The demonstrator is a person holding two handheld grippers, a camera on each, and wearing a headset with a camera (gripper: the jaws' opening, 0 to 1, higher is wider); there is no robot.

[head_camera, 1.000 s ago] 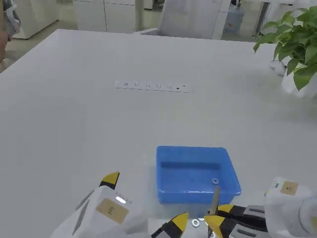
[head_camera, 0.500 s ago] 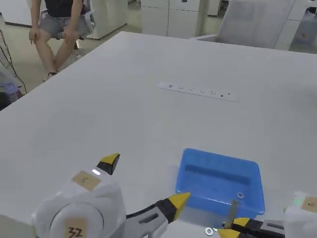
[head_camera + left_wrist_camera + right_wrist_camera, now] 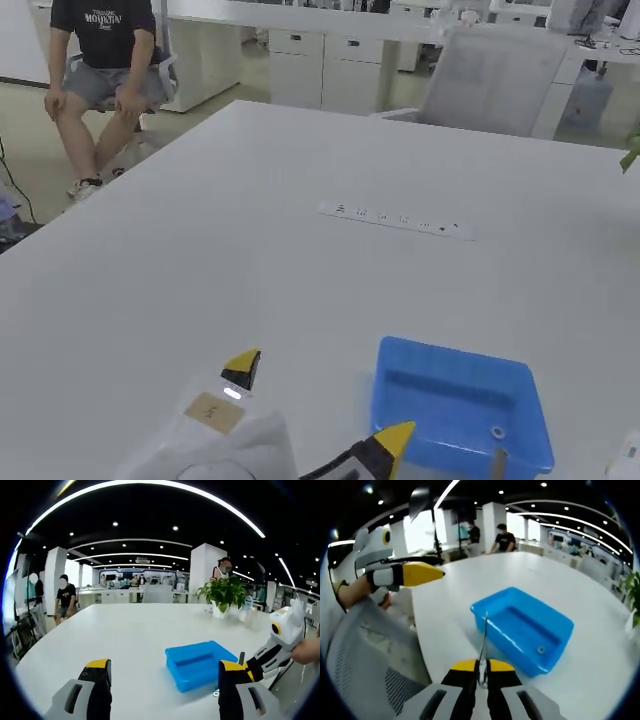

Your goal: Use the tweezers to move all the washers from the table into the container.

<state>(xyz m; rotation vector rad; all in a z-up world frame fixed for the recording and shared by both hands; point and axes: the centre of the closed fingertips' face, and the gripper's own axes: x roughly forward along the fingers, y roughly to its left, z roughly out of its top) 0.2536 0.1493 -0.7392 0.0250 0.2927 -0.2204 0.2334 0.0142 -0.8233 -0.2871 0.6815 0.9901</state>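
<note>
Holds the left gripper (image 3: 164, 672) low over the white table (image 3: 200, 250), jaws spread wide with nothing between them, one yellow tip close to the near left corner of the blue container (image 3: 450, 385). Looks straight ahead between those jaws at the container in the left gripper view.

Grips the tweezers (image 3: 484, 635) in the right gripper (image 3: 481, 669), jaws clenched on the handle end, thin tips pointing forward toward the container's near rim. Cannot tell whether the tips pinch anything. Catches the tweezers' tip at the bottom edge of the head view, just in front of the container.

Shows one washer (image 3: 540, 650) lying flat on the container floor, close to a wall and a corner. Shows it again in the head view as a small ring near the near right corner.

Takes in a white power strip (image 3: 395, 218) farther up the table, well apart from the container. Also takes in a potted plant (image 3: 225, 592) at the far edge, a grey chair (image 3: 485, 80) beyond the table, and a person (image 3: 100, 50) seated off to the left.
</note>
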